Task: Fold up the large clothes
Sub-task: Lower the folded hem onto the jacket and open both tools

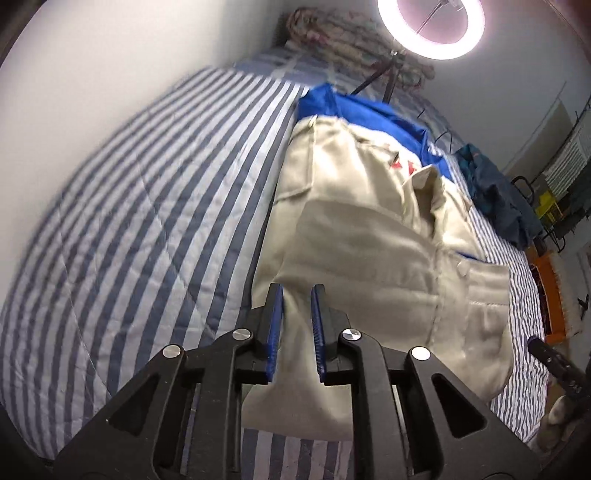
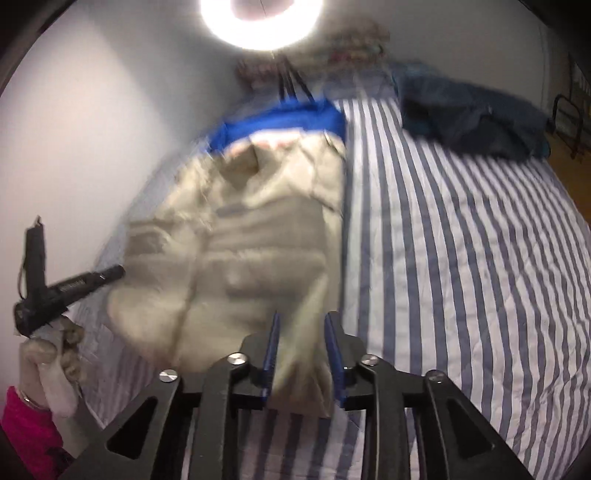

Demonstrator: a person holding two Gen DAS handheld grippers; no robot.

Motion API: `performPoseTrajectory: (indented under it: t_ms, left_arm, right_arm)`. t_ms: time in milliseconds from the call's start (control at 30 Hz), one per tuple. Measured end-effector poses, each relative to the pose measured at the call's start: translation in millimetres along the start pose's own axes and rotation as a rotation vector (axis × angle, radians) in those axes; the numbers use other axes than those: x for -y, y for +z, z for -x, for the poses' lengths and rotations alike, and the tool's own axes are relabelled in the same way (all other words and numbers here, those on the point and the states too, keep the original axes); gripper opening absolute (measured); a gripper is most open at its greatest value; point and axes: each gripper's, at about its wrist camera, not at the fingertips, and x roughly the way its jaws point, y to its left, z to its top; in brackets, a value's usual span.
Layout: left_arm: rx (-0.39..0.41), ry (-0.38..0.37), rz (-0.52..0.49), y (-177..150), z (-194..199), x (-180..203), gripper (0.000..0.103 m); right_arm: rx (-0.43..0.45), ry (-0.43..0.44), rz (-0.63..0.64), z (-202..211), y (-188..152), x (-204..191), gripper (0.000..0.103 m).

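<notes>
Left wrist view: we hold both tongs over a beige garment on a striped bed.

Nearest us, the left gripper (image 1: pixel 297 291) has its blue-padded jaws parted a little, with the near hem of the beige cotton button-up garment (image 1: pixel 369 229) lying between them; we cannot tell whether the pads press on the cloth. In the right wrist view, which is blurred, the right gripper (image 2: pixel 301 321) stands with its jaws apart and a corner of the same garment (image 2: pixel 258 236) between them, clear of at least one pad. At that view's left edge is a gloved hand (image 2: pixel 48 362) in a pink sleeve. The garment lies lengthwise on the blue-and-white striped quilt (image 1: pixel 147 206), its far end overlapping a bright blue cloth (image 1: pixel 369 110). Farther off sits a dark teal crumpled garment (image 1: pixel 495 192), then a glowing ring lamp (image 1: pixel 432 26) on its stand.
</notes>
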Motion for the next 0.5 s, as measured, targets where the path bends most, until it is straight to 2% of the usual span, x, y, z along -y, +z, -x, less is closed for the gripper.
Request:
performPoseTrajectory:
  t_ms: [100, 333, 500]
  left_arm:
    - [0.026, 0.000, -0.020, 3.2, 3.8, 9.3, 0.013]
    - [0.060, 0.036, -0.121, 8.6, -2.9, 37.8, 0.013]
    - [0.047, 0.044, -0.134, 6.0, -16.4, 40.4, 0.013]
  right_arm:
    - [0.048, 0.006, 0.040, 0.1, 8.9, -13.3, 0.032]
    - [0.049, -0.050, 0.156, -46.8, 34.5, -46.7, 0.032]
    - [0.037, -0.116, 0.227, -69.1, 39.2, -54.1, 0.032]
